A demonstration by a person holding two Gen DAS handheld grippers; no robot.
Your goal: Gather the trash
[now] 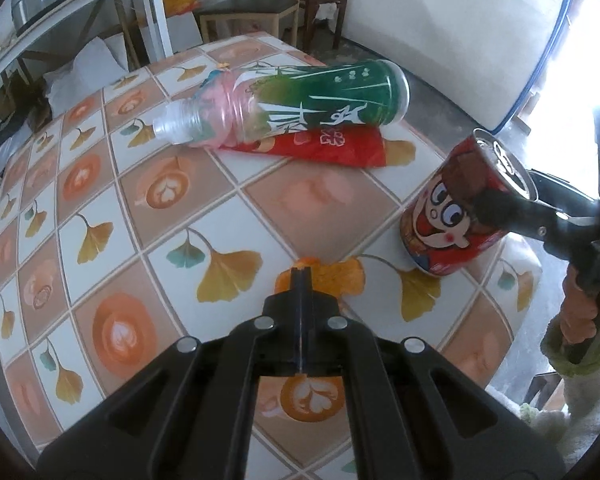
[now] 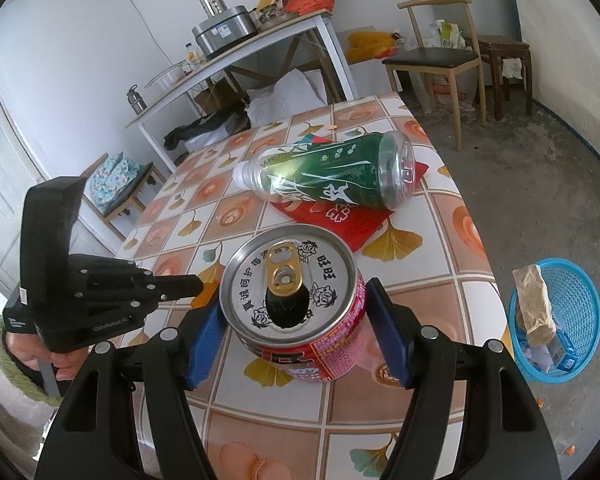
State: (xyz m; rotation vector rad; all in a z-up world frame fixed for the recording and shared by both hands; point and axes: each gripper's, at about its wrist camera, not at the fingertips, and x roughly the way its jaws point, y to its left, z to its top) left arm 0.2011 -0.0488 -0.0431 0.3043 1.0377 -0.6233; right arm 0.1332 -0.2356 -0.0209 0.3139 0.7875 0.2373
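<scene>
A red cartoon-printed drink can (image 2: pixel 300 344) with an opened top stands near the table's right edge. My right gripper (image 2: pixel 294 296) is shut on it, a blue pad (image 2: pixel 204 340) pressed to each side. In the left wrist view the same can (image 1: pixel 444 216) leans a little, with one black finger across it. My left gripper (image 1: pixel 302 274) is shut and hovers low over the tablecloth left of the can. A bit of orange shows at its tips; I cannot tell if it is pinched. A green plastic bottle (image 1: pixel 320 100) lies on a red wrapper (image 1: pixel 340 148) farther back.
The table (image 1: pixel 160 240) has a tiled ginkgo-leaf cloth. A blue basket (image 2: pixel 576 292) on the floor to the right holds a brown paper bag and a carton. A chair (image 2: pixel 432 56), a stool and a white side table (image 2: pixel 236 60) with a pot stand behind.
</scene>
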